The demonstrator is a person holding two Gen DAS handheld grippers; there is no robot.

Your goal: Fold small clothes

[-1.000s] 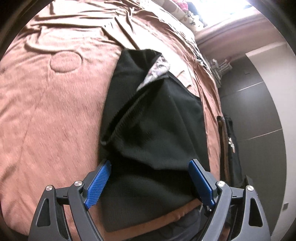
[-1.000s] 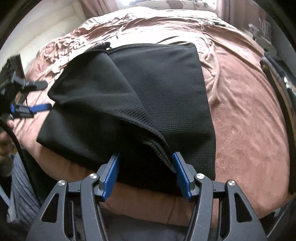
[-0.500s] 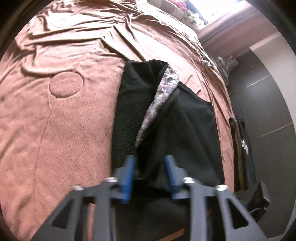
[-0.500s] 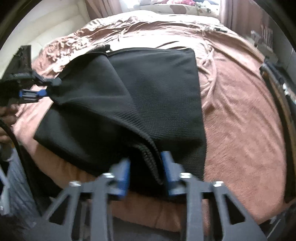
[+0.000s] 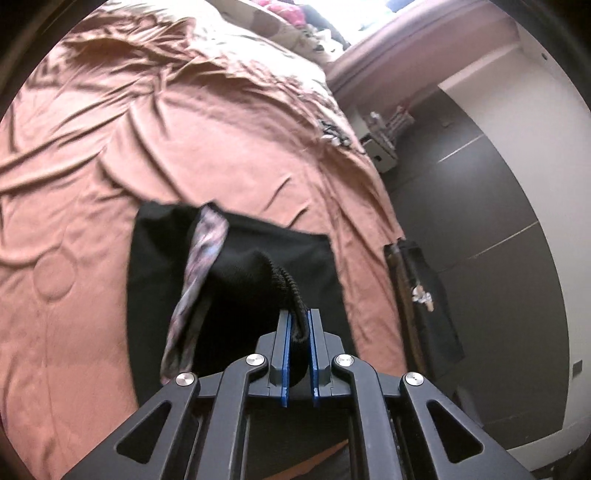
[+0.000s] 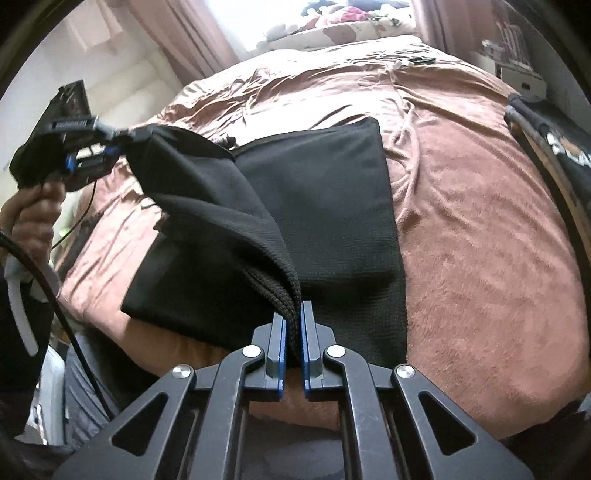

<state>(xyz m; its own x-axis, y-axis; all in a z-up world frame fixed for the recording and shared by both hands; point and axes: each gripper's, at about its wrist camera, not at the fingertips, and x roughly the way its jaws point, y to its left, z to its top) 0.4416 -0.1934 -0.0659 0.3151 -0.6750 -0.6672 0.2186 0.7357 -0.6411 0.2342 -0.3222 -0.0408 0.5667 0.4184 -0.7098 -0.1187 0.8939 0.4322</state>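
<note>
A black knit garment (image 5: 240, 266) lies on the brown bedspread (image 5: 221, 129), partly folded, with a patterned lining (image 5: 203, 258) showing at one edge. My left gripper (image 5: 299, 314) has its jaws closing tight on the ribbed black hem, which is lifted off the bed. In the right wrist view, the garment (image 6: 325, 192) stretches between both tools. My right gripper (image 6: 293, 308) is closing on another part of the ribbed hem, pads pressed on the fabric. The left gripper (image 6: 125, 138) shows at the far left, pinching a raised corner.
A person's hand (image 6: 33, 210) holds the left tool, with a cable hanging below it. A dark bag (image 5: 424, 295) leans at the bed's right side. Pillows and clutter (image 6: 351, 18) sit at the head of the bed. Wrinkled bedspread (image 6: 480, 240) surrounds the garment.
Both grippers went from wide open around the hem to shut on it. The left one then rose and lifted its corner of the garment; the right one shifted slightly.
</note>
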